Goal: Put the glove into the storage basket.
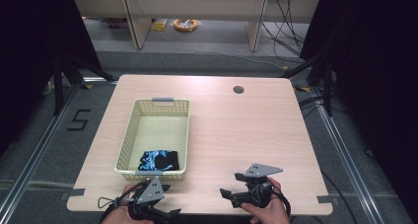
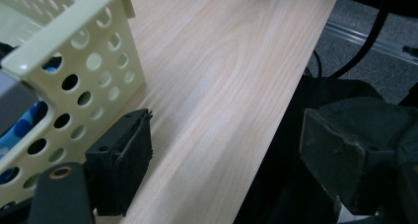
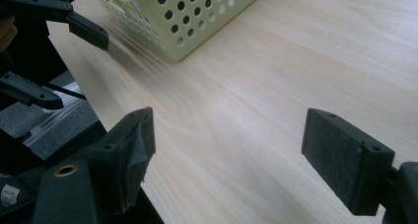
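Note:
A pale yellow perforated basket (image 1: 129, 135) stands on the left half of the wooden table (image 1: 246, 130). A black and blue cloth (image 1: 158, 161) lies in its near end. My left gripper (image 1: 171, 200) is at the table's front edge, just below the basket's near right corner, open with nothing between its pads (image 2: 123, 157). The basket wall (image 2: 74, 31) stands right beside its left pad, and blue cloth (image 2: 15, 135) shows through the holes. My right gripper (image 1: 231, 184) rests near the front edge right of centre, open over bare wood, jaws pointing left toward the basket (image 3: 187, 17) and the left gripper (image 3: 64, 61).
A round cable hole (image 1: 238, 90) sits near the table's far edge. Beyond the table are wooden furniture legs and a yellow cable coil (image 1: 185, 24) on the floor. Metal rails (image 1: 345, 150) run along both sides of the table.

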`<state>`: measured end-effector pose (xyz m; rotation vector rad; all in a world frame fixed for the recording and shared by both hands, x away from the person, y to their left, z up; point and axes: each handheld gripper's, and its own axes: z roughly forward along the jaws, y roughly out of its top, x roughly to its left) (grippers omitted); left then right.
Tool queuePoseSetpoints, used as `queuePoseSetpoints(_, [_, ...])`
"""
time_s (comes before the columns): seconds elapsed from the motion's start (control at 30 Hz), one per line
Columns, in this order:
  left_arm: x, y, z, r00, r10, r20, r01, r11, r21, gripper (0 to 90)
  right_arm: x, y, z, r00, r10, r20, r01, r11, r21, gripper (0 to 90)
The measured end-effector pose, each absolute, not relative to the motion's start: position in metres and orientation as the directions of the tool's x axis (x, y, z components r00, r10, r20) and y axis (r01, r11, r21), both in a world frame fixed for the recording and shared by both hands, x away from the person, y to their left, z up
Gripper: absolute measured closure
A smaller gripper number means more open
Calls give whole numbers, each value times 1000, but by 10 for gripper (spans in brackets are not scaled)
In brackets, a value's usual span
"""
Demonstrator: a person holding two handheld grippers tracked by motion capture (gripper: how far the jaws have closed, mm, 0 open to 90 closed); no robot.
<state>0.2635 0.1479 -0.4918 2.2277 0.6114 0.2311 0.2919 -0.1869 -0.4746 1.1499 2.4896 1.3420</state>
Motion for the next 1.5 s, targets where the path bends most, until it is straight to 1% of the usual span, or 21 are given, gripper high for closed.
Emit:
queuePoseSetpoints(0.03, [263, 148, -492, 866, 500, -19, 347, -574, 741, 196, 289, -186, -476, -701, 655, 282, 590, 312, 745, 212])
queuePoseSetpoints(0.07, [263, 149, -493, 871, 492, -13, 337, -576, 745, 196, 290, -188, -477, -711, 651, 266, 581, 331, 743, 210])
queuePoseSetpoints(0.13, [262, 148, -496, 868, 495, -38, 357, -569, 741, 196, 289, -189, -478, -716, 646, 263, 578, 340, 741, 205])
queuePoseSetpoints(0.23, [262, 150, -498, 871, 491, -10, 339, -588, 735, 192, 285, -190, -481, -708, 655, 265, 586, 335, 738, 195])
queuePoseSetpoints(0.27, [263, 150, -499, 874, 486, -17, 342, -588, 733, 190, 285, -191, -482, -716, 650, 255, 576, 343, 742, 185])
queuePoseSetpoints(0.3, [262, 150, -500, 865, 501, -27, 358, -580, 732, 187, 282, -190, -482, -702, 661, 265, 595, 339, 729, 178])
queuePoseSetpoints(0.33, [262, 151, -501, 863, 504, -19, 358, -586, 728, 184, 283, -191, -483, -716, 652, 248, 576, 351, 738, 177])
queuePoseSetpoints(0.37, [262, 151, -502, 864, 503, -27, 361, -581, 729, 182, 280, -190, -483, -700, 660, 274, 604, 341, 721, 175])
queuePoseSetpoints(0.4, [261, 151, -503, 864, 503, -32, 367, -585, 723, 179, 281, -192, -484, -714, 662, 228, 571, 363, 737, 172])
queuePoseSetpoints(0.5, [261, 151, -506, 864, 503, -28, 366, -588, 721, 171, 278, -193, -485, -719, 660, 218, 568, 376, 732, 169])
queuePoseSetpoints(0.53, [260, 152, -505, 864, 503, -12, 356, -596, 720, 170, 275, -192, -485, -702, 671, 238, 588, 357, 726, 168])
queuePoseSetpoints(0.57, [260, 152, -506, 863, 506, -2, 354, -600, 718, 165, 277, -194, -486, -717, 665, 208, 565, 380, 732, 168])
queuePoseSetpoints(0.7, [257, 154, -507, 865, 501, -12, 356, -598, 718, 156, 273, -195, -488, -718, 665, 207, 568, 388, 726, 168])
queuePoseSetpoints(0.83, [255, 156, -507, 866, 500, 10, 341, -604, 720, 156, 270, -196, -490, -726, 656, 205, 568, 405, 716, 168])
queuePoseSetpoints(0.87, [254, 155, -507, 858, 513, -4, 359, -594, 720, 156, 269, -196, -491, -732, 654, 190, 556, 413, 721, 168])
queuePoseSetpoints(0.9, [253, 155, -508, 860, 510, -1, 356, -598, 718, 157, 266, -195, -491, -710, 673, 207, 582, 395, 711, 168])
queuePoseSetpoints(0.93, [253, 155, -508, 860, 510, -1, 356, -600, 716, 157, 268, -196, -492, -734, 651, 195, 560, 417, 716, 168])
queuePoseSetpoints(1.2, [254, 156, -509, 859, 513, -2, 359, -599, 715, 158, 264, -194, -494, -722, 664, 196, 579, 424, 696, 169])
queuePoseSetpoints(1.4, [255, 156, -509, 859, 511, -4, 359, -598, 717, 159, 266, -196, -494, -730, 661, 174, 562, 435, 704, 169])
queuePoseSetpoints(1.43, [255, 155, -510, 859, 511, -21, 369, -591, 717, 159, 266, -196, -494, -731, 660, 175, 561, 435, 704, 169])
queuePoseSetpoints(1.5, [256, 156, -510, 861, 508, -10, 366, -606, 707, 158, 266, -196, -495, -732, 658, 176, 559, 432, 708, 169])
